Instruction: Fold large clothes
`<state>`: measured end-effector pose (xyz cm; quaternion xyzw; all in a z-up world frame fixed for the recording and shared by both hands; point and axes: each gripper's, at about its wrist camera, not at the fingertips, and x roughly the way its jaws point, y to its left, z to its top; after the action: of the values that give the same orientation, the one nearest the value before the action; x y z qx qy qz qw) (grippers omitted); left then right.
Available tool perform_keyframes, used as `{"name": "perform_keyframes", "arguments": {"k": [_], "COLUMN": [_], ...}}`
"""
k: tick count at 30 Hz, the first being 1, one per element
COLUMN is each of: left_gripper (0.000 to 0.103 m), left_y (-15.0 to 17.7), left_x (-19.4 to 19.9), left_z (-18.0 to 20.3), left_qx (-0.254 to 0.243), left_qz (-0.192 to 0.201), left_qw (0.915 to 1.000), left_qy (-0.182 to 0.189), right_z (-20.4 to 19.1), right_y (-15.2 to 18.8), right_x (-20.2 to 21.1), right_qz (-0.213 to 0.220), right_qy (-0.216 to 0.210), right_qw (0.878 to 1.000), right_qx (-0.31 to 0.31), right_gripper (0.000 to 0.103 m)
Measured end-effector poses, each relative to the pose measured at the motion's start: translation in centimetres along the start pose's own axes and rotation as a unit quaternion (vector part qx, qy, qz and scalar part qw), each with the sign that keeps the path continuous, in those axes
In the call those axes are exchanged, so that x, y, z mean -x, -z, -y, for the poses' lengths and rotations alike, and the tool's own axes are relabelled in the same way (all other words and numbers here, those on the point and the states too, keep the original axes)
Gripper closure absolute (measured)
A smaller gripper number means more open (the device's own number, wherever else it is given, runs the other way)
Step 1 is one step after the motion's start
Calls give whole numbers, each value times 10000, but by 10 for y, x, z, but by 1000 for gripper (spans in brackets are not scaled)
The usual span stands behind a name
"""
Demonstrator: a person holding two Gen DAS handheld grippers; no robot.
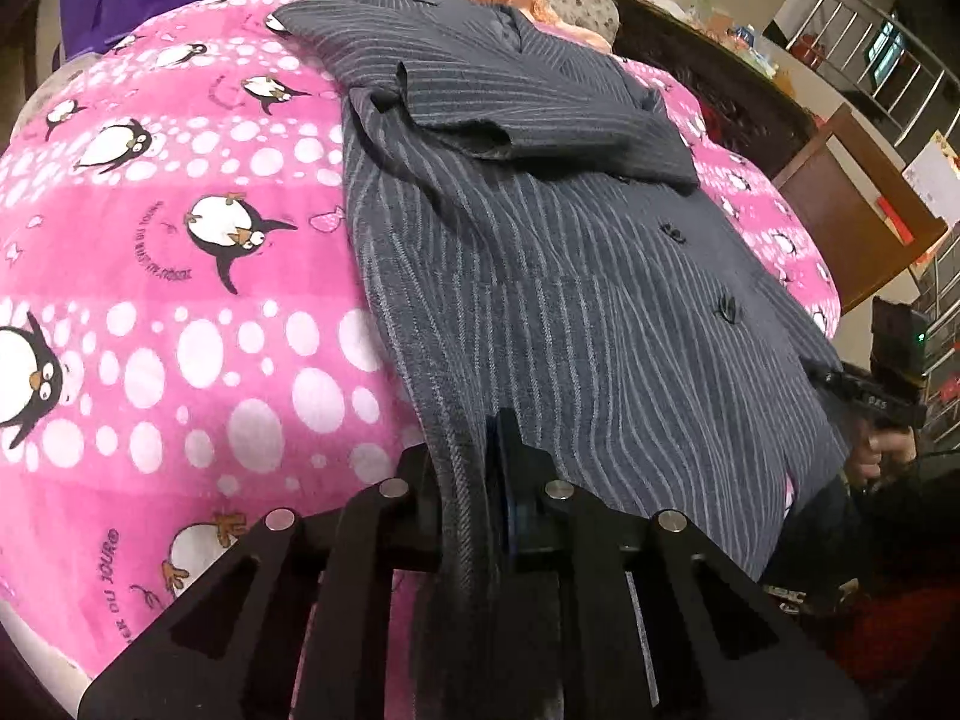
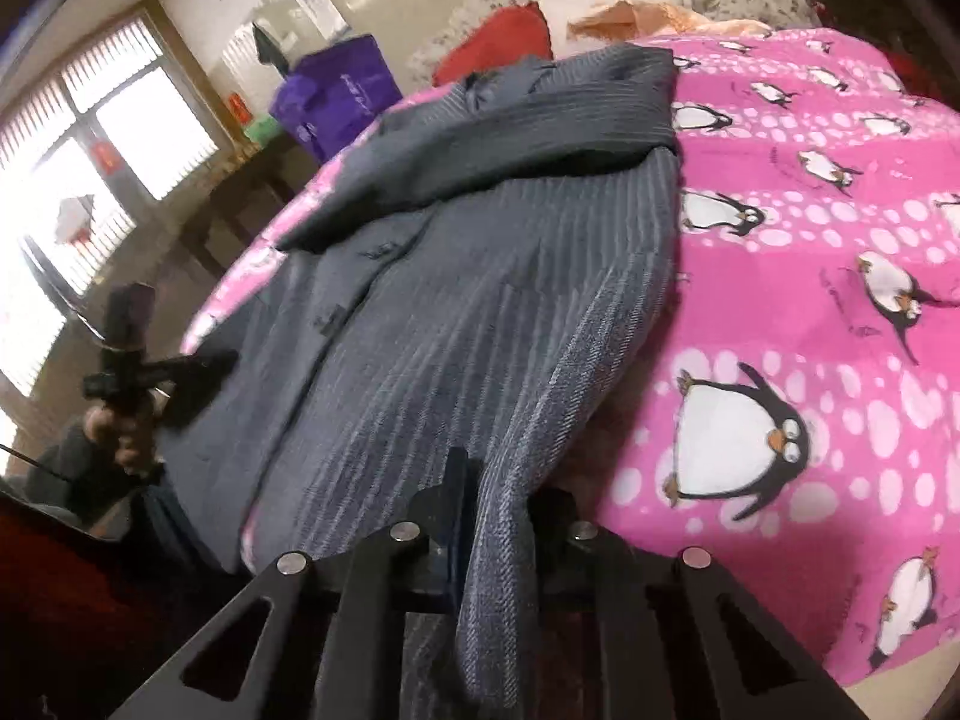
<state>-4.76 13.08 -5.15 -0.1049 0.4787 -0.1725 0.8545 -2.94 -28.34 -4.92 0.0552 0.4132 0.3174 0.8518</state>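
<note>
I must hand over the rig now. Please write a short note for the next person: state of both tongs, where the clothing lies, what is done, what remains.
Left tongs: shut on the hem of the grey striped button-front jacket, near-left corner.
Right tongs: shut on the same hem, near-right corner.
Jacket lies front-up on the pink penguin-print blanket, collar at the far end.
Done: both sleeves folded across the chest.
Left: probably bring the hem up toward the collar, then release.

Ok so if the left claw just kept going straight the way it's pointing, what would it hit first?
The left claw is already shut on the hem of the striped jacket. Straight on, it would probably plough into more jacket lying on the penguin blanket, then the folded sleeve; depth is unclear.
</note>
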Motion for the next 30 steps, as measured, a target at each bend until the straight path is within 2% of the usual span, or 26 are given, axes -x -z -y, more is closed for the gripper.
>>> {"name": "perform_keyframes", "arguments": {"k": [3,8,10,12,13,16,20,24,29,30], "left_gripper": [82,82,95,98,99,100,100,100,100,100], "left_y": [-3,-1,3,4,3,-5,-36,-72,-129,-138], "left_x": [-2,2,4,9,12,29,57,62,51,50], "left_z": [1,1,1,3,4,6,2,-10,-42,-45], "left_qx": [12,31,53,74,106,322,824,1401,2192,2225], "left_qz": [-97,-162,-129,17,94,511,1264,1762,2167,2203], "left_qw": [9998,9997,9999,10000,9999,9973,9849,9705,9494,9483], "left_qy": [180,168,47,2,33,411,854,864,603,527], "right_z": [1,10,11,7,5,-2,12,42,67,69], "right_y": [0,2,1,-3,-6,-23,-54,-94,-143,-155], "right_x": [-4,-4,-4,-3,-3,14,41,45,20,12], "right_qz": [-184,-251,-287,-315,-262,283,1153,1861,2067,2063], "right_qy": [-119,-422,-463,-446,-514,-934,-1113,-838,-576,-516], "right_qw": [9997,9988,9985,9984,9982,9951,9870,9759,9688,9689], "right_qx": [126,-32,-12,137,165,184,-152,-778,-1237,-1266], "right_gripper": [88,86,86,89,96,98,98,98,98,98]}}
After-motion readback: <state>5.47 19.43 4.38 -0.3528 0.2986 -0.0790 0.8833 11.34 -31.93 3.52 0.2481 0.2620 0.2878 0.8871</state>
